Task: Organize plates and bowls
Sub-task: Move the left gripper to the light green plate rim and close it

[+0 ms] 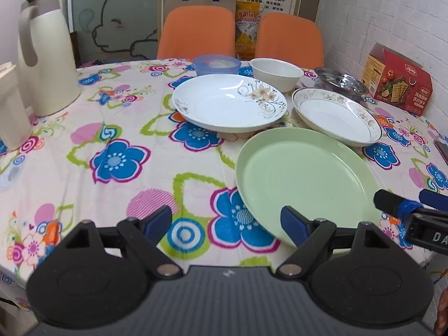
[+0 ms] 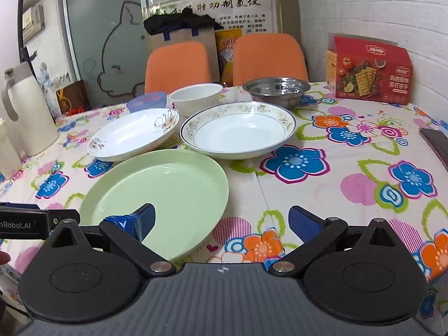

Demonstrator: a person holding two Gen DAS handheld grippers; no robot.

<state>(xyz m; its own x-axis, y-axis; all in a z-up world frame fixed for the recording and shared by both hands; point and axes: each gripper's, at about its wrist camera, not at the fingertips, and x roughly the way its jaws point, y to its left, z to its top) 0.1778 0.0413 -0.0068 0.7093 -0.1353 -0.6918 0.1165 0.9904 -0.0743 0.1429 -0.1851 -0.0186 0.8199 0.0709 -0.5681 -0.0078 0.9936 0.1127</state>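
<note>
Both tools released, empty — left tool (image 1: 226, 224) low over the bench (image 1: 84, 151) with the green plate (image 1: 305, 179) just ahead-right, right tool (image 2: 221, 224) nearby, its left finger over that plate's near rim.

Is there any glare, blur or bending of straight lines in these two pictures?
Left wrist view: soft indoor light, faint shadows; the far table edge curves from the fisheye lens, and the corners go dark. Right wrist view: small glare streaks on the green plate and the metal bowl; the brick wall lines bend; the poster text behind looks slightly soft.
</note>
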